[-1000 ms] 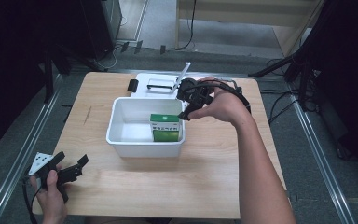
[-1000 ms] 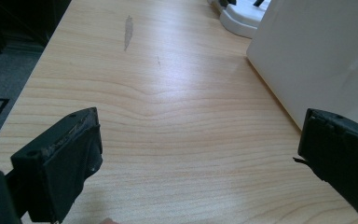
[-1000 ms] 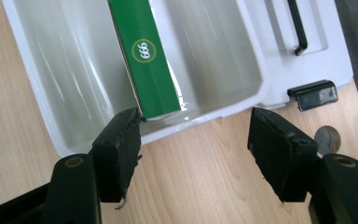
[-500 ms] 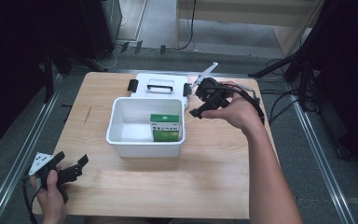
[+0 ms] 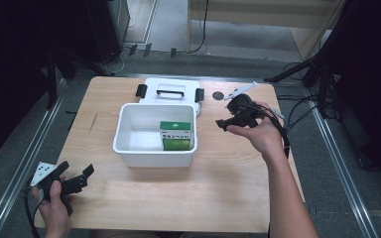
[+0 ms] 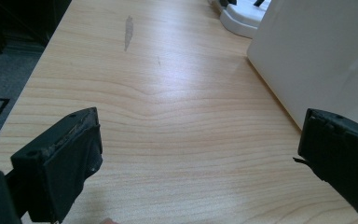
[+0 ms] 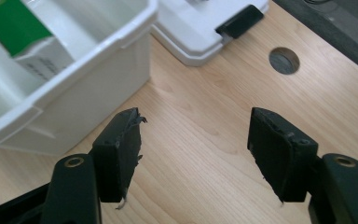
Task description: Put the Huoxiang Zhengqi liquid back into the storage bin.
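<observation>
Nearest the person, at the front left corner of the bench (image 5: 178,198), the left hand-held gripper (image 5: 74,181) rests low in the left hand (image 5: 54,201), its jaws spread wide with only bare wood between them; in the left gripper view the white bin's outer wall (image 6: 326,60) rises just beyond the right jaw, not touching it. A dark scuff (image 6: 128,31) marks the wood farther off on that side.

In the middle of the bench stands the white bin (image 5: 129,148), open on top, with a green and white box (image 5: 176,135) standing against its right wall.

To the right of the bin, the right hand-held gripper (image 5: 225,124) hovers over bare wood in the right hand (image 5: 260,136), jaws about half apart and holding nothing; its jaws point toward the bin's right side, which stands between it and the box.

Behind the bin lies the white lid (image 5: 168,90), flat, with a black handle and black latches at both ends, its front edge touching or just beside the bin. A round grommet hole (image 5: 218,95) sits right of the lid.
</observation>
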{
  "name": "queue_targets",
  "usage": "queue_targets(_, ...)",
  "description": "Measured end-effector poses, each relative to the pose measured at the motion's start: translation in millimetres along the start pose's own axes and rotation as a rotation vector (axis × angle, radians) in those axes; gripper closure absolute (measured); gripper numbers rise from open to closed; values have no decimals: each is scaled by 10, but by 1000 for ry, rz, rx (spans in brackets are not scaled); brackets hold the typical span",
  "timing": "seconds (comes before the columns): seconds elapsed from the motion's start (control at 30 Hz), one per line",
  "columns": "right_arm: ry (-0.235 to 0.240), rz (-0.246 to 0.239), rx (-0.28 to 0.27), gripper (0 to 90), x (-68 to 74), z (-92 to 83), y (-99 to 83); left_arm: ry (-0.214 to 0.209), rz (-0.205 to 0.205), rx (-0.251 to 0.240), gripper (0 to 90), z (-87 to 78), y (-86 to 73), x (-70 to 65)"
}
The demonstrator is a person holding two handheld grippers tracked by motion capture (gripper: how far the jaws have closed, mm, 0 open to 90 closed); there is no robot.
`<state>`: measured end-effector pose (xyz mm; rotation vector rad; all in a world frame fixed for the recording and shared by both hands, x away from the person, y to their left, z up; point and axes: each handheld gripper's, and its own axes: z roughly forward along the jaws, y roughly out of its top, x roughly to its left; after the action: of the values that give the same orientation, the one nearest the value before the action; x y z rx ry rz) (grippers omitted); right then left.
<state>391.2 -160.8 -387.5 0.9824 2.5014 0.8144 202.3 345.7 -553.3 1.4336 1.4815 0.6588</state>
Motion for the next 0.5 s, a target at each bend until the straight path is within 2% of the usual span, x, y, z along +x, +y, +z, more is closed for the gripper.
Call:
queue_targets(0.13,-28,63,-43,381,-64,24,-181,-3,-2,3,6,0,-1,-5)
queue_targets(0.23,-30,89,-89,385,-95,33,-315,-2,-2,3,6,0,-1,-6)
queue_targets(0.33,-19,110,-126,444,-110,36,-450,-1,0,3,6,1,-1,-6)
queue_targets(0.4,-35,102,-114,461,-101,39,-531,-1,3,4,6,0,-1,-6)
queue_targets(0.5,-51,128,-108,451,-68,49,-663,-3,2,6,6,-1,-2,-9)
